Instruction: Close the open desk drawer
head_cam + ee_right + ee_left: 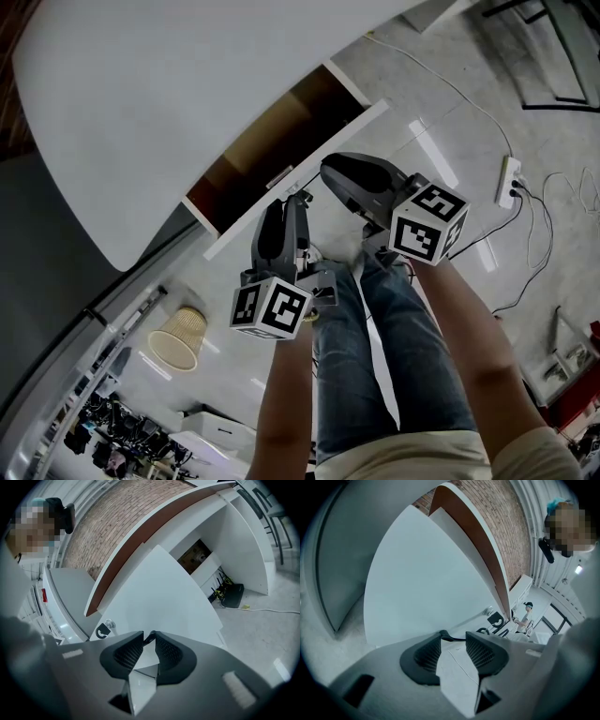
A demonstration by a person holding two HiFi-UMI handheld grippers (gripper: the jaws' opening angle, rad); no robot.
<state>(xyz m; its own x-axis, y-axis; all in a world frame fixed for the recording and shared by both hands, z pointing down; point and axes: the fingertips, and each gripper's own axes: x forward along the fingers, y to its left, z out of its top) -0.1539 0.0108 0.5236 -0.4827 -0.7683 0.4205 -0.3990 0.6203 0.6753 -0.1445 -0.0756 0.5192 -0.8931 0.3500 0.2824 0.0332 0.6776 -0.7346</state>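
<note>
The white desk [141,94] has its drawer [272,141] pulled out, showing a brown inside behind a white front panel [323,150]. My left gripper [294,195] points at the middle of that front, its tips right at the panel; whether they touch it I cannot tell. In the left gripper view the panel [422,573] fills the frame and the left gripper [452,634] is open, nothing between the pads. My right gripper [327,170] is beside it, also up against the front. There the right gripper [149,634] shows a narrow gap and holds nothing, facing the panel [159,592].
My legs in jeans [394,356] stand just behind the grippers. A wicker basket [180,337] is on the floor at the left, a power strip [511,180] with cables at the right. A black box [232,595] sits under the desk. A person [527,616] stands far off.
</note>
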